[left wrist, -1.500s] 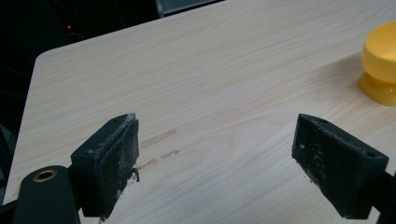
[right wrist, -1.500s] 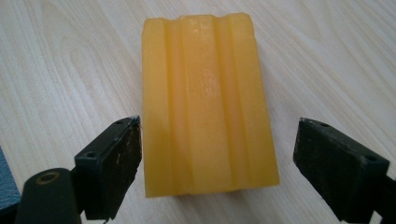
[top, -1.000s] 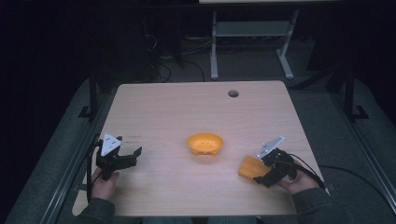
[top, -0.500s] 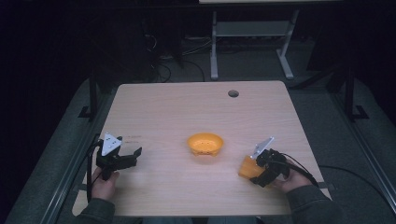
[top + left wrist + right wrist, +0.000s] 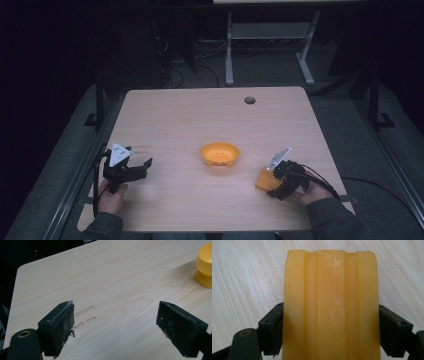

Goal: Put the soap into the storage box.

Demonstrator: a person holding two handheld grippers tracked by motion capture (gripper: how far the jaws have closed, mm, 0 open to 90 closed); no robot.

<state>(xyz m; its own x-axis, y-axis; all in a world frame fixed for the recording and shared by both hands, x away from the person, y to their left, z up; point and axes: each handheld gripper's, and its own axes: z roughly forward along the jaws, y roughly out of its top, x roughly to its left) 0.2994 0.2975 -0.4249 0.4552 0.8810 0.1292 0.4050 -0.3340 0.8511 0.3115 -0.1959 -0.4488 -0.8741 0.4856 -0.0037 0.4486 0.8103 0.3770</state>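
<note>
Grasping looks done: our right hand-held gripper point(image 5: 274, 184) has its jaws pressed against both sides of the ribbed, waxy orange block point(image 5: 330, 305), low over the pale wooden desk point(image 5: 190, 120) just right of the small orange plastic bowl point(image 5: 219, 154). Our left hand-held gripper point(image 5: 117, 322) hangs with jaws apart and empty, well left of that bowl. Carrying the block to the bowl, we judge, remains.
</note>
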